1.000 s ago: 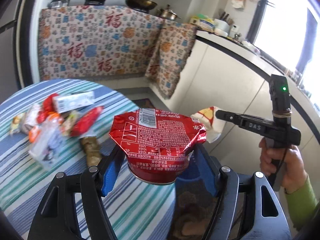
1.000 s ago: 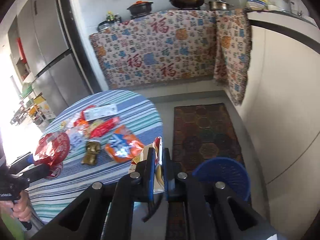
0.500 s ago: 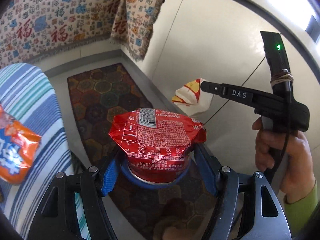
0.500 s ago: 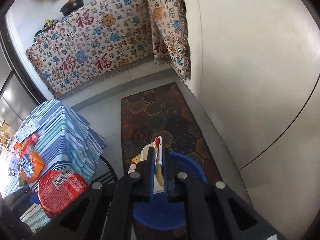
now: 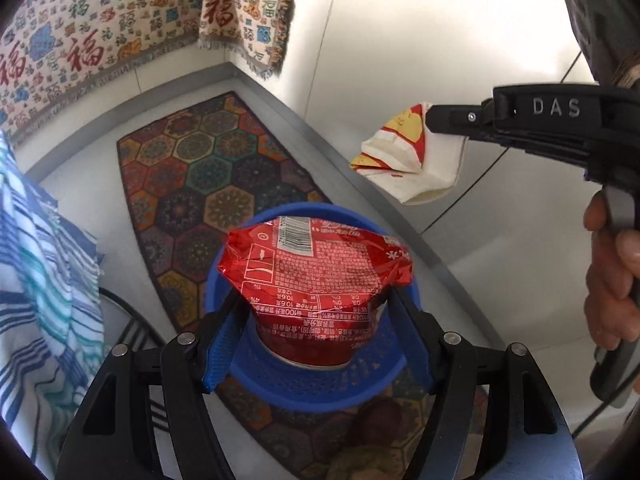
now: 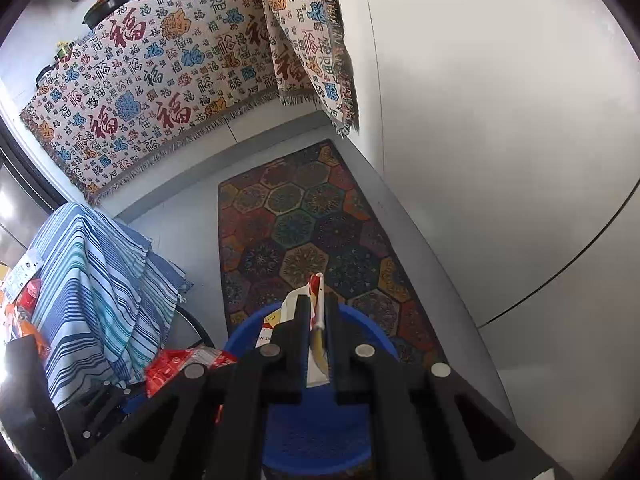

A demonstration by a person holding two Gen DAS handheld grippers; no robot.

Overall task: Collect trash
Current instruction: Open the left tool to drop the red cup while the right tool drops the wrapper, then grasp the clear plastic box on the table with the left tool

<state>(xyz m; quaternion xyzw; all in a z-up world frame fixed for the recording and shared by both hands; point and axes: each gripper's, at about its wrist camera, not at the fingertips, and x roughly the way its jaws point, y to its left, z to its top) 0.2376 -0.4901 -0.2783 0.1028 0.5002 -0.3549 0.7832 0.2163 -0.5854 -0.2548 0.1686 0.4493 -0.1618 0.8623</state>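
Note:
My left gripper (image 5: 316, 316) is shut on a red instant-noodle cup (image 5: 316, 276) and holds it right above the blue trash basket (image 5: 312, 396) on the floor. My right gripper (image 6: 316, 312) is shut on a white, red and yellow paper wrapper (image 6: 316, 344), also above the basket (image 6: 316, 436). In the left wrist view the right gripper (image 5: 432, 120) hangs at the upper right with the wrapper (image 5: 408, 160) dangling from it. The red cup shows at the lower left of the right wrist view (image 6: 180, 368).
The basket stands on a patterned hexagon rug (image 6: 304, 236) beside white cabinet fronts (image 6: 500, 160). A table with a blue striped cloth (image 6: 104, 280) is on the left, with more wrappers (image 6: 24, 312) on it. A patterned cloth (image 6: 160, 80) hangs at the back.
Both grippers have swung from over the table down toward the floor and now hang over the blue basket, each still holding its piece of trash.

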